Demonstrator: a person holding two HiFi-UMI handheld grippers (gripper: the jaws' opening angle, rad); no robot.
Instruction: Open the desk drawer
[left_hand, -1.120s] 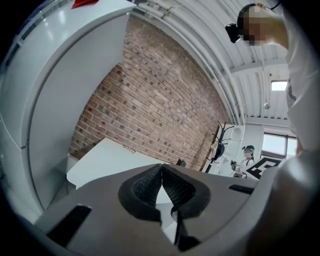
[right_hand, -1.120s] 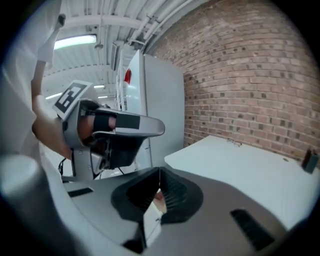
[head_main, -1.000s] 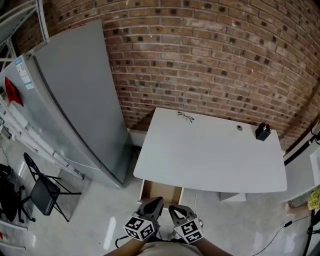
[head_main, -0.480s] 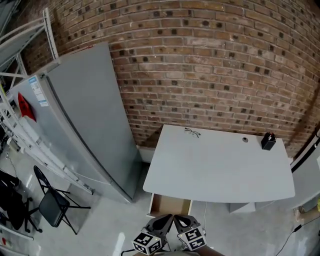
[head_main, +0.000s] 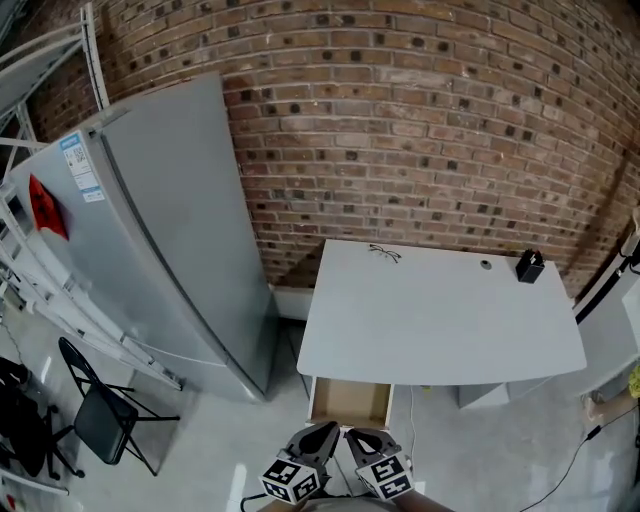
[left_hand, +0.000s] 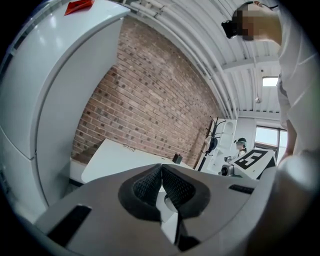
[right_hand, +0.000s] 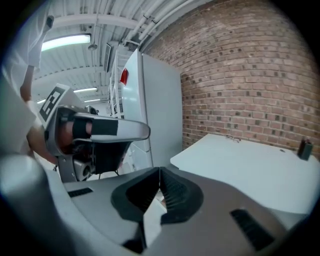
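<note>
The white desk (head_main: 440, 320) stands against the brick wall. Its drawer (head_main: 350, 402) is pulled out below the left front edge and shows a brown inside. My two grippers hang side by side just in front of the drawer, at the bottom of the head view. The left gripper (head_main: 318, 437) is shut, its ribbed pads (left_hand: 150, 182) meeting with nothing between them. The right gripper (head_main: 365, 440) is shut and empty too, its pads (right_hand: 170, 190) pressed together. Neither touches the drawer. The desk top (left_hand: 125, 155) (right_hand: 250, 165) lies ahead of both.
A tall grey refrigerator (head_main: 150, 250) stands left of the desk. On the desk lie glasses (head_main: 384, 252), a small round thing (head_main: 485, 264) and a black block (head_main: 528, 265). A folding chair (head_main: 100, 420) is at the far left, a white cabinet (head_main: 490, 393) under the desk's right side.
The head view has swung, so desk and refrigerator sit differently in the picture. Both grippers stayed shut and together, shifting a little right. The drawer stays pulled out.
</note>
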